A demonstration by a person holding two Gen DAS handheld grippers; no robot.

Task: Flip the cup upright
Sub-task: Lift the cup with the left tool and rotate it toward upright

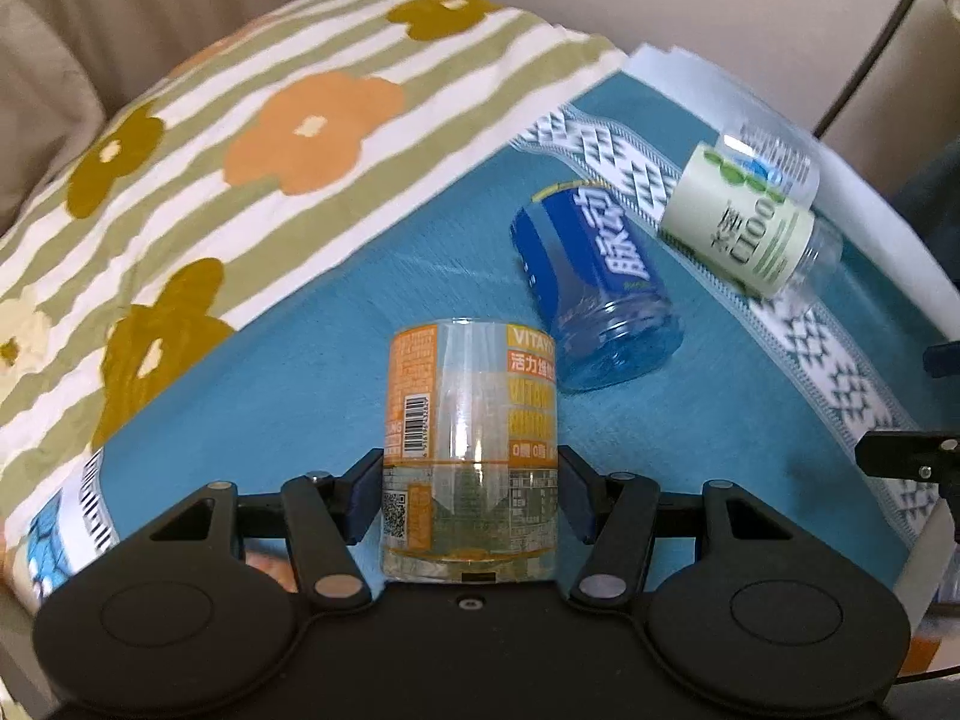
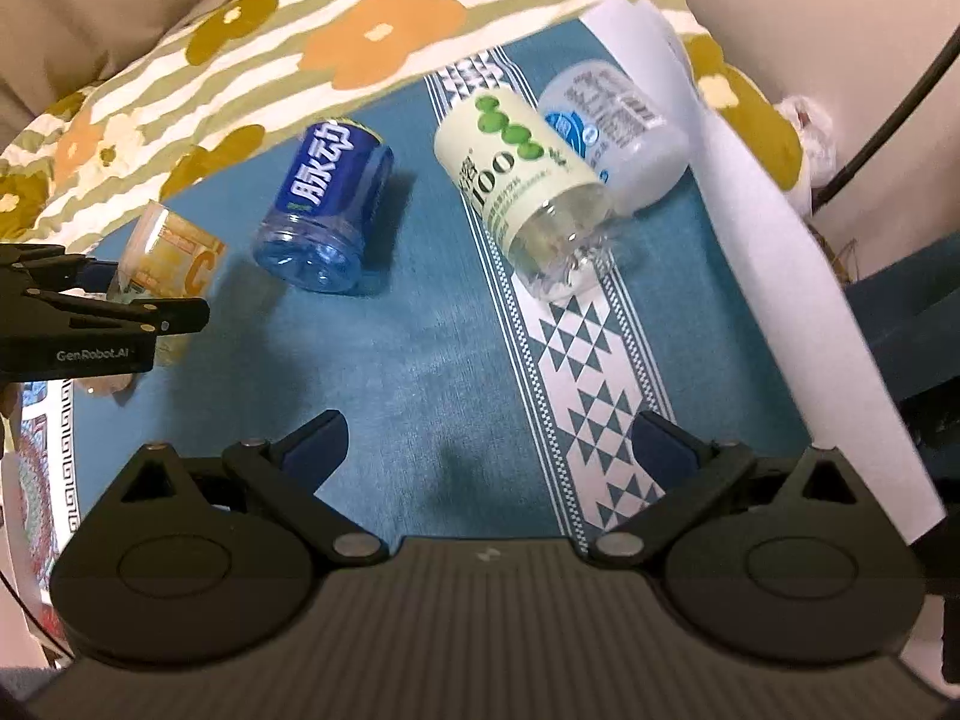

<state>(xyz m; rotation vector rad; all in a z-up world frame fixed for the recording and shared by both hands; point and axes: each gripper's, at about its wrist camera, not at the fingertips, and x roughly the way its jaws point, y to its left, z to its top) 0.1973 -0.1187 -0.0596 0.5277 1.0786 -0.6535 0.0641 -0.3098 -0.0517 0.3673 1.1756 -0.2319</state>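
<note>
1. Claw status, left: your left claw point(image 1: 471, 495) is closed on the orange-labelled cup point(image 1: 471, 456), one blue pad pressed to each side of its lower half. In the left wrist view the cup stands roughly vertical between the pads.
2. Claw status, right: your right claw point(image 2: 489, 441) is spread wide and holds nothing; beneath it lies only the teal cloth point(image 2: 408, 372).
3. Task item location: the orange-labelled cup is clear plastic with a barcode and a QR code on its label. In the right wrist view it appears at the far left, partly hidden behind the left claw; whether its base touches the cloth cannot be told.
4. Blue-labelled cup point(image 2: 327, 207): lying on its side on the teal cloth, its clear base end pointing toward your right claw, apart from the held cup.
5. Green-labelled cup point(image 2: 522, 180): lying on its side across the white patterned band point(image 2: 600, 390) of the cloth.
6. White-labelled cup point(image 2: 618, 126): lying on its side just behind the green-labelled one, touching it, beside a white sheet point(image 2: 750, 240).
7. Surroundings: a floral striped fabric point(image 1: 252, 138) covers the surface behind and to the left of the teal cloth.
</note>
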